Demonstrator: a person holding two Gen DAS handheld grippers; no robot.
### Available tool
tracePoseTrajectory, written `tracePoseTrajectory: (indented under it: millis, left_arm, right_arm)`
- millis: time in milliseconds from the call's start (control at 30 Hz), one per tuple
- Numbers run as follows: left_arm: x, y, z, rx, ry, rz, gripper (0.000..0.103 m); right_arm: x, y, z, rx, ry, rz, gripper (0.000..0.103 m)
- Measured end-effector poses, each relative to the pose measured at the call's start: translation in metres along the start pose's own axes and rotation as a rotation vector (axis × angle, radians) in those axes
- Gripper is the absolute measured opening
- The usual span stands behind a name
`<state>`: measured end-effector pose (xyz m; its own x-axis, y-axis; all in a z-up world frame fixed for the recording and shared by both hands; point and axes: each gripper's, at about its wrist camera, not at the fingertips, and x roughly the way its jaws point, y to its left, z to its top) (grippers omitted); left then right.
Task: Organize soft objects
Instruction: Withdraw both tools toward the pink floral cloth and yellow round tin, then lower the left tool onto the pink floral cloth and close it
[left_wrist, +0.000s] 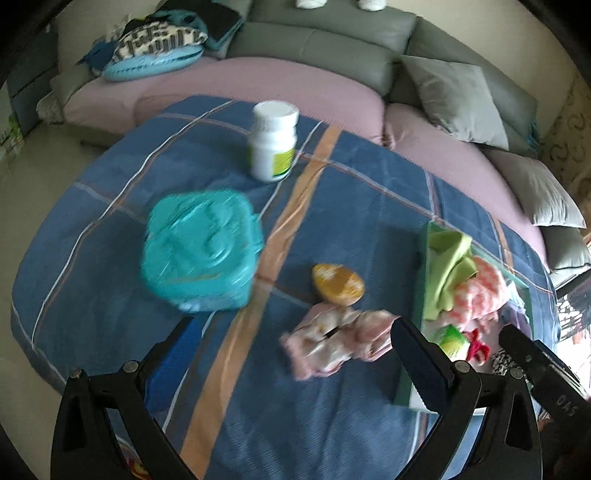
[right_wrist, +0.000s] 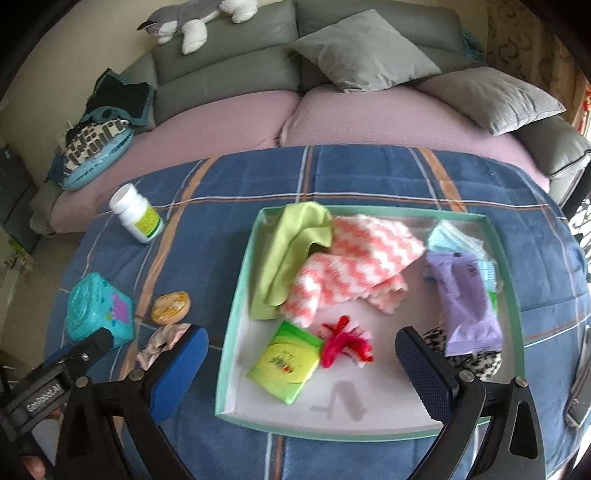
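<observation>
We saw a blue cloth (right_wrist: 369, 177) crossed by orange and white stripes. On it stood a white bottle (right_wrist: 136, 213) with a green label, a teal box (right_wrist: 96, 310) and an orange puck (right_wrist: 171, 307). The tray (right_wrist: 236, 317) had a mint rim and held a lime cloth (right_wrist: 291, 251), a pink-and-white zigzag towel (right_wrist: 354, 266), a lilac pack (right_wrist: 469, 299) and a red tie (right_wrist: 343, 343). The scrunchie (left_wrist: 340, 343) was pale pink. Gripper pads (right_wrist: 184, 373) were blue.

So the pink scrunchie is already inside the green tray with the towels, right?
Not quite. The pink scrunchie lies outside the green tray, on the blue cloth beside it, as the left wrist view shows. The towels are inside.
</observation>
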<state>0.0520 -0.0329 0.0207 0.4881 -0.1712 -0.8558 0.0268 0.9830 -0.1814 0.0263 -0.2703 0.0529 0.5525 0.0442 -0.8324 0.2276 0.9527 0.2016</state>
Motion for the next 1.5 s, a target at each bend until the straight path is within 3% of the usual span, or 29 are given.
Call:
tracePoseTrajectory:
  millis: [300, 600, 900, 1100, 1433, 1500]
  left_arm:
    - [0.014, 0.009, -0.008, -0.022, 0.051, 0.010, 0.102]
    - [0.043, -0.012, -0.017, 0.054, 0.122, 0.010, 0.102]
    - [0.057, -0.033, -0.008, 0.119, 0.114, 0.005, 0.102]
    - [0.073, -0.043, -0.010, 0.157, 0.150, 0.007, 0.102]
    - [0.091, -0.046, -0.009, 0.160, 0.173, 0.013, 0.102]
    - [0.097, -0.046, -0.010, 0.164, 0.189, 0.012, 0.097]
  right_arm:
    - [0.008, 0.024, -0.006, -0.058, 0.017, 0.074, 0.098]
    - [0.027, 0.021, -0.009, -0.043, 0.068, 0.060, 0.096]
    - [0.031, 0.013, -0.005, -0.016, 0.069, 0.063, 0.096]
    - [0.034, 0.007, -0.005, 0.006, 0.077, 0.065, 0.096]
    - [0.035, 0.007, -0.006, 0.009, 0.081, 0.073, 0.096]
    - [0.035, 0.008, -0.006, 0.010, 0.081, 0.072, 0.096]
